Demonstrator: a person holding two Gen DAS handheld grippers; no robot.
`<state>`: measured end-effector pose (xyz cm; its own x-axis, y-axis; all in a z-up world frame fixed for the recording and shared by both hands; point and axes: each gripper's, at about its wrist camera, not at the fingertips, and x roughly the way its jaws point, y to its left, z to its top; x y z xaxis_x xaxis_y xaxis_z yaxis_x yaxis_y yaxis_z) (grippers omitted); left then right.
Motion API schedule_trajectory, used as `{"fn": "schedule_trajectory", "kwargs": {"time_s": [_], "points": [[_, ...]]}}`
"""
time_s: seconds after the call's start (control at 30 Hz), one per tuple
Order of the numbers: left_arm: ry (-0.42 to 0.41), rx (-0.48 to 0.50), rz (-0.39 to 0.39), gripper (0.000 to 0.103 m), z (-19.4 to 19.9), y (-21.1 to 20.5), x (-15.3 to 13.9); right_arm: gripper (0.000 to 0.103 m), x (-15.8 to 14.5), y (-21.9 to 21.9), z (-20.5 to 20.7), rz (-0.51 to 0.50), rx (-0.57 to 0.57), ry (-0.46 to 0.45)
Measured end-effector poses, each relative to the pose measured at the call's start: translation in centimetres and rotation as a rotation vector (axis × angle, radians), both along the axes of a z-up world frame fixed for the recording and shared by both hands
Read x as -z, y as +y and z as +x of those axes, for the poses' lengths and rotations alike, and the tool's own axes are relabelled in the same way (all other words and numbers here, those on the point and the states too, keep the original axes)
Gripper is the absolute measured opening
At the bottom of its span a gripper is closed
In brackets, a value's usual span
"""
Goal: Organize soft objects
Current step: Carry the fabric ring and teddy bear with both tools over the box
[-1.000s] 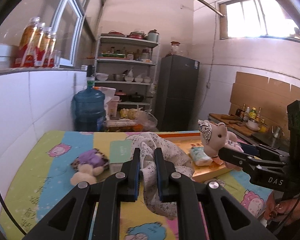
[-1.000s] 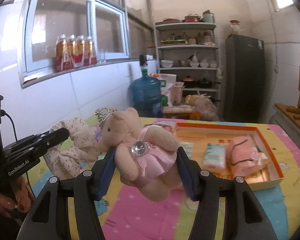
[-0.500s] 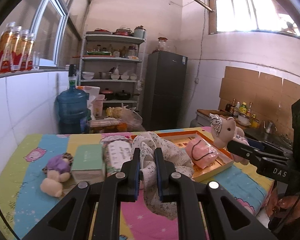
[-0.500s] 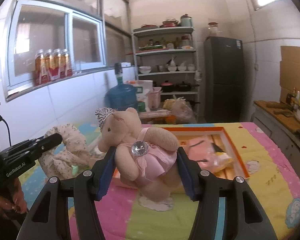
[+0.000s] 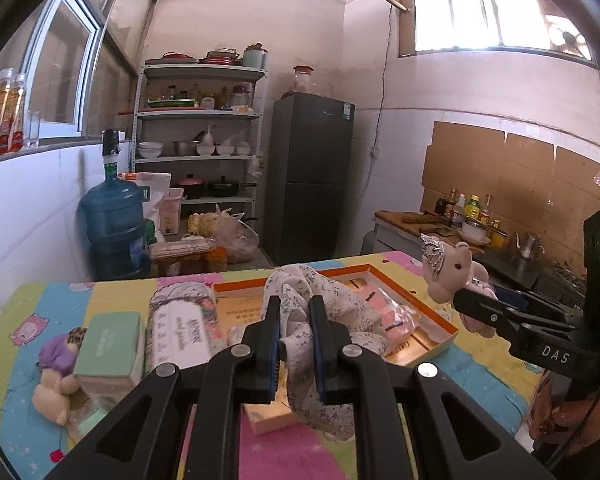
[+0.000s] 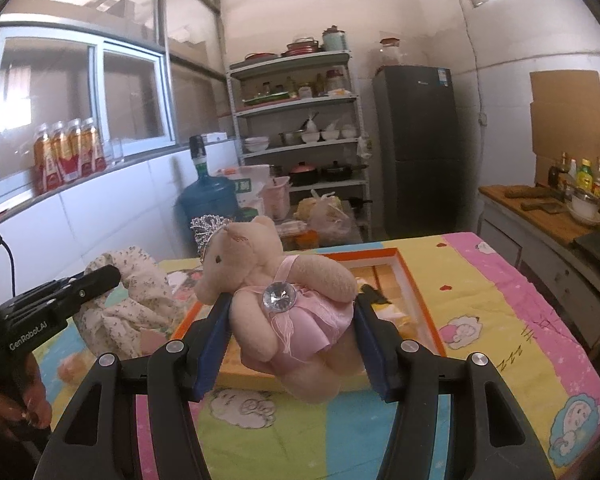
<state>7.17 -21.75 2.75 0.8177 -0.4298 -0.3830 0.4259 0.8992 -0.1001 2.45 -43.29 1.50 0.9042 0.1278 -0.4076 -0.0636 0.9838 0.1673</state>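
Note:
My left gripper (image 5: 296, 320) is shut on a floral fabric bundle (image 5: 332, 312) and holds it above the near left corner of the orange-rimmed tray (image 5: 440, 320). My right gripper (image 6: 292, 312) is shut on a pink teddy bear with a crown and a pink dress (image 6: 276, 280), held above the tray's near edge (image 6: 428, 312). The bear also shows at the right of the left wrist view (image 5: 448, 272), and the fabric at the left of the right wrist view (image 6: 136, 292). A pink soft item (image 5: 384, 312) lies in the tray.
On the colourful tablecloth (image 5: 28, 320) left of the tray lie a wrapped tissue pack (image 5: 184, 328), a green box (image 5: 108, 344) and a small purple-haired doll (image 5: 56, 364). Beyond the table stand a water jug (image 5: 112, 232), shelves (image 5: 200, 136) and a fridge (image 5: 312, 176).
Both grippers have swung to the right over the table with their loads still held. The tray and the items left of it now sit nearer in both views.

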Motion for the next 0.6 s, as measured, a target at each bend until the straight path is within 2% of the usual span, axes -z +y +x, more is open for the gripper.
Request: {"fn": "schedule_trajectory", "kwargs": {"time_s": [0.33, 0.6], "points": [[0.012, 0.001, 0.018, 0.013, 3.9, -3.4, -0.5, 0.061, -0.5, -3.0, 3.9, -0.023, 0.012, -0.001], [0.063, -0.024, 0.022, 0.013, 8.6, -6.1, -0.3, 0.061, -1.2, -4.8, 8.9, -0.063, -0.017, 0.015]]}}
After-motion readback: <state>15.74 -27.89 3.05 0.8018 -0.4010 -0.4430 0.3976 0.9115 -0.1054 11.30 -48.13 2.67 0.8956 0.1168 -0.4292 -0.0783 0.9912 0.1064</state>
